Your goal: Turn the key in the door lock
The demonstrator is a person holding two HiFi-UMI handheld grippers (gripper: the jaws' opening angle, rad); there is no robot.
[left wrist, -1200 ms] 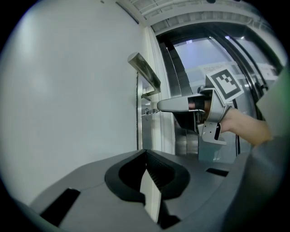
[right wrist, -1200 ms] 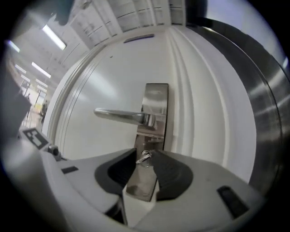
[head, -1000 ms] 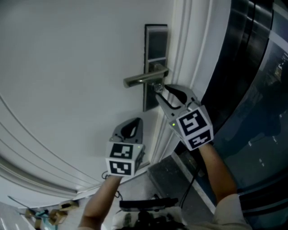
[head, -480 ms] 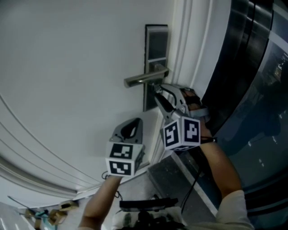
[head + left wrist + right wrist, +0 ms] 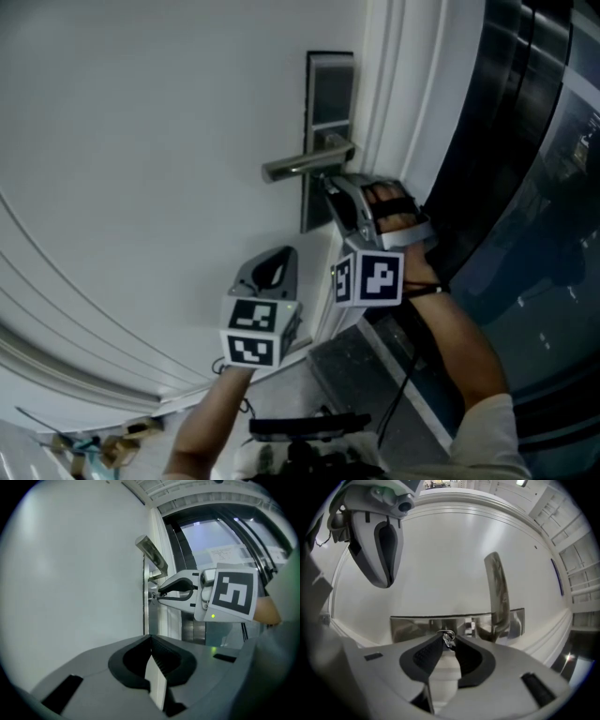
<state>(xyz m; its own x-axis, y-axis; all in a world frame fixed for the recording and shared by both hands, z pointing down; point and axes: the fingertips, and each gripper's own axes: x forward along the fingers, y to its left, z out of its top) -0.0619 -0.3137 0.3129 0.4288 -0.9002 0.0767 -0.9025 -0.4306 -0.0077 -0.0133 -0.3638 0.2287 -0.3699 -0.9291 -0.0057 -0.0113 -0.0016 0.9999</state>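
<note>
A steel lock plate with a lever handle sits on the white door. The key is in the lock just below the handle, a small ring hanging from it. My right gripper points level at the lock; its jaws are closing with the key's head between the tips, and the pads press on it. From the left gripper view, the right gripper meets the plate under the handle. My left gripper hovers lower left near the door, shut and empty.
White door-frame moulding runs beside the lock plate. Dark glass panels stand to the right of the frame. Low in the head view lie a dark object and some clutter on the floor.
My right gripper has rolled about its own axis at the key; its marker cube swung from the right side to underneath. Its tips stayed at the lock. The left gripper has not moved.
</note>
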